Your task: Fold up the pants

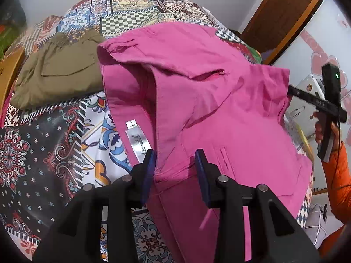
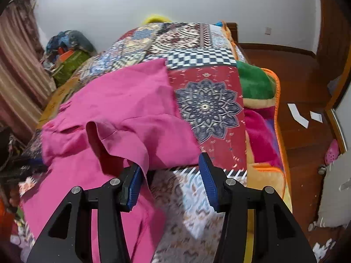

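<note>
Item: pink pants [image 1: 197, 100], cotton-like weave, lying rumpled on a bed under a patchwork-print blanket [image 1: 43, 149].

Left wrist view only: an olive-green folded garment [image 1: 57, 74] with a flap pocket, just beside the pants at the far left; a white care label [image 1: 137, 140] inside the waistband; a zip pocket slit; a welt pocket lower down; an orange sleeve [image 1: 337, 171] at the right edge, with a hand gripping the other tool's black handle.

Right wrist view only: wooden floor [image 2: 302, 83] with white paper scraps, a striped curtain [image 2: 15, 65], a green and orange fleece blanket edge [image 2: 256, 83], a navy mandala panel on red.

Left hand-held gripper [image 1: 175, 168]: blue ribbed pads partly apart, waistband fabric lying between them and touching the left pad; whether it was pinched could not be told.

Right hand-held gripper [image 2: 171, 182]: jaws partly apart, a drooping pink fold draped against the left pad [image 2: 133, 186], the right pad clear over the blanket.

Pants condition: upper layer humped and folded back, creased, hem edge raw-looking, one loose thread showing.
</note>
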The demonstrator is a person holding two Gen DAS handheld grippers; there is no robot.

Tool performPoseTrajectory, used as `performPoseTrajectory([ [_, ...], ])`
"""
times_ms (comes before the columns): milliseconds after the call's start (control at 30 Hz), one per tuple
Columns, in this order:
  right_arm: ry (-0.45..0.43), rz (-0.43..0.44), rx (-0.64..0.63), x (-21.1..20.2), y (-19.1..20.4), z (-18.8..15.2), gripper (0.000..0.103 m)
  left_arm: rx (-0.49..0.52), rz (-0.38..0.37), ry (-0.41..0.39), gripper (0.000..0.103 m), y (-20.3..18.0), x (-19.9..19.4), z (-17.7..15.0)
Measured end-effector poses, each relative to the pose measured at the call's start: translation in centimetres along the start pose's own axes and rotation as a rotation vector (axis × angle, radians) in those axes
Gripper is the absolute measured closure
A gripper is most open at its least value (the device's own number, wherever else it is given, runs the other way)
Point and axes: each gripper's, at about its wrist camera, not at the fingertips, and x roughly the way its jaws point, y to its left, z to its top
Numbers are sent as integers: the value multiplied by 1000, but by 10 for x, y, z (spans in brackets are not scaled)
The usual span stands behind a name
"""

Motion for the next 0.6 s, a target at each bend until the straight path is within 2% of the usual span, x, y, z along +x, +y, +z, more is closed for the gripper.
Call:
performPoseTrajectory([
  [100, -11, 12, -20, -12, 7, -8, 57, -12, -14, -4, 67, 2, 0, 4],
  [267, 9, 123, 15, -14, 10, -18, 57, 9, -9, -18, 67, 0, 2, 13],
  [467, 61, 138, -53, 24, 35, -13, 57, -10, -17, -24, 67, 3, 13, 24],
  [533, 71, 162, -44, 33, 37, -10, 57, -23, -33, -13, 67, 6, 19, 26],
  [600, 70, 142, -14, 46, 35, -6, 57, -38, -53, 1, 67, 9, 24, 25],
])
